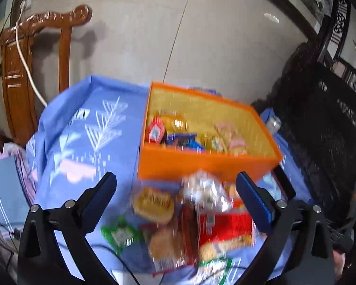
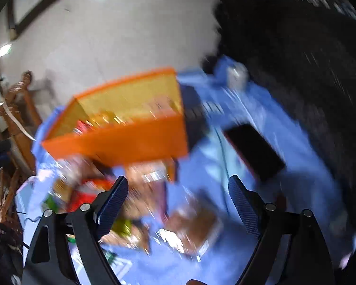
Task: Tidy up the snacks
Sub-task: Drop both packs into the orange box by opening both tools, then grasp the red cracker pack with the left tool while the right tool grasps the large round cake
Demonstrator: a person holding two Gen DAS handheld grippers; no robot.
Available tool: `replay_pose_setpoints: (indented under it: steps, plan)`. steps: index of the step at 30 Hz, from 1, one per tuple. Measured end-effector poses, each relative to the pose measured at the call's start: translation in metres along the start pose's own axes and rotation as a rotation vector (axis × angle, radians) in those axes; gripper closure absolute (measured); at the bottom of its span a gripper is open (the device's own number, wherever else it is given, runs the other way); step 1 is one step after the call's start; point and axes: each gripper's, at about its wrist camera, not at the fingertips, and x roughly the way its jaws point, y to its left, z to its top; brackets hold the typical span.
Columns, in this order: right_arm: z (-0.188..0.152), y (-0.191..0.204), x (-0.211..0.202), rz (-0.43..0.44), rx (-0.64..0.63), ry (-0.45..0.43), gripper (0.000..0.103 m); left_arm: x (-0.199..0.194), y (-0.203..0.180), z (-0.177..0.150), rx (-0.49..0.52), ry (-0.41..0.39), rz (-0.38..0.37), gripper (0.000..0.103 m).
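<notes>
Left gripper [image 1: 175,185]: jaws spread wide, nothing between the pads, over the loose snacks.
Right gripper [image 2: 178,185]: jaws wide apart, empty, picture badly blurred.
Loose snacks [image 1: 192,223]: pile on the cloth just in front of the box; round cake in wrapper [image 1: 153,204], green packet [image 1: 119,234], red packet [image 1: 225,225], clear crinkly bag [image 1: 205,187]; brands unreadable.
Orange box [image 1: 201,163]: open top, yellow inside, on the cloth beyond the pile; several packets already lie in it, red [image 1: 156,129] and blue [image 1: 184,140] among them.
Surface: blue cloth [image 1: 83,142] with white leaf print, covers the table, creased at the far left corner.
Phone [image 2: 255,153]: dark, flat on the cloth right of the box.
Room: pale tiled floor [image 1: 201,35]; carved wooden chair [image 1: 35,59] at far left with a white cable [image 1: 23,54] hanging over it; dark furniture [image 1: 320,118] at right.
</notes>
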Motion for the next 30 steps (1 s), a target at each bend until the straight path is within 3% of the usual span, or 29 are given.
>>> replay_pose_setpoints:
  steps: [6, 11, 18, 21, 23, 25, 30]
  plan:
    - [-0.035, -0.008, 0.030, -0.080, 0.089, 0.097, 0.016, -0.003, -0.002, -0.047, 0.058, 0.062, 0.030, 0.004]
    - [-0.038, -0.010, 0.054, -0.112, 0.135, 0.148, 0.016, -0.008, 0.001, -0.070, 0.052, 0.115, 0.020, 0.004]
    - [-0.042, -0.002, 0.083, -0.115, 0.182, 0.217, 0.011, -0.009, 0.001, -0.077, 0.058, 0.128, 0.029, 0.004]
    - [-0.046, 0.003, 0.085, -0.137, 0.151, 0.202, 0.011, -0.007, 0.005, -0.077, 0.057, 0.133, 0.047, 0.004]
    - [-0.046, 0.005, 0.081, -0.133, 0.127, 0.194, 0.021, -0.007, 0.008, -0.078, 0.055, 0.133, 0.053, 0.004]
    - [-0.048, 0.004, 0.078, -0.128, 0.111, 0.199, 0.024, -0.004, 0.009, -0.079, 0.057, 0.139, 0.061, 0.004]
    - [-0.058, -0.009, 0.058, -0.081, 0.137, 0.217, 0.025, 0.010, -0.004, -0.078, 0.096, 0.166, 0.039, 0.004]
